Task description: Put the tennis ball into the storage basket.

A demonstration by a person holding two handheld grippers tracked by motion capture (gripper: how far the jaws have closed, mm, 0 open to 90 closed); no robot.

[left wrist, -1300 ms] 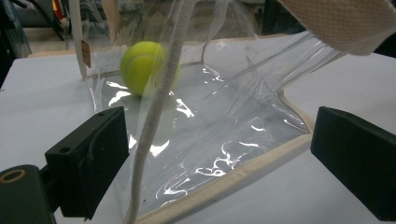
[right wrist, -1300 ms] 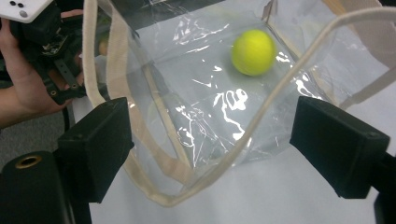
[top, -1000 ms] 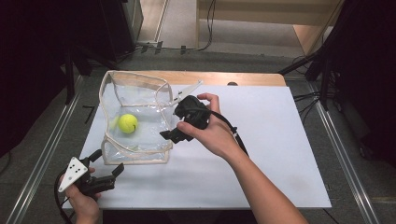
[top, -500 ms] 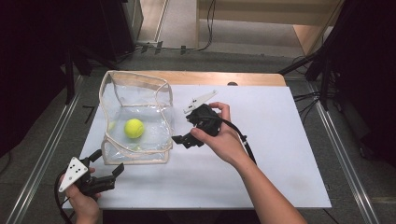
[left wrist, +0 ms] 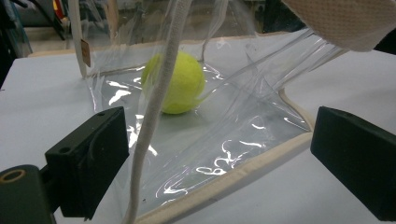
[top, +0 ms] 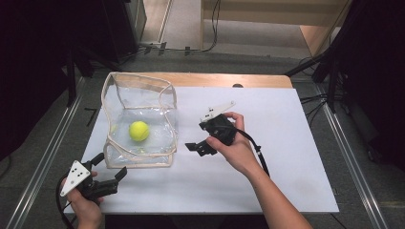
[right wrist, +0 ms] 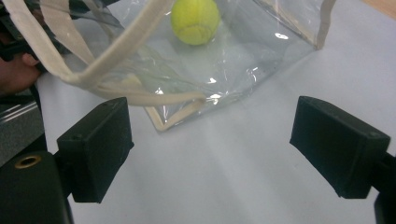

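Observation:
A clear plastic bag (top: 139, 165) with cream trim stands open on the left half of the white table, with a yellow tennis ball (top: 139, 130) on its floor. My right gripper (top: 196, 147) is open just to the right of the bag and points at it with nothing between its jaws. In the right gripper view the ball (right wrist: 195, 21) lies behind the bag's corner (right wrist: 177, 100). My left gripper (top: 107, 176) is open at the table's near left corner, a little short of the bag's near edge. In the left gripper view the ball (left wrist: 180, 84) shows through the bag's wall (left wrist: 224, 182).
The white table top (top: 296, 157) spreads wide to the right of the bag. A wooden strip (top: 229, 80) runs along its far edge. A black cable (top: 256, 151) trails from the right gripper along the forearm. Metal rails (top: 348, 167) flank the table.
The right gripper has drawn back from the bag's right wall, moving right and nearer. The bag's rim has settled and the ball has rolled slightly. The left gripper has stayed put.

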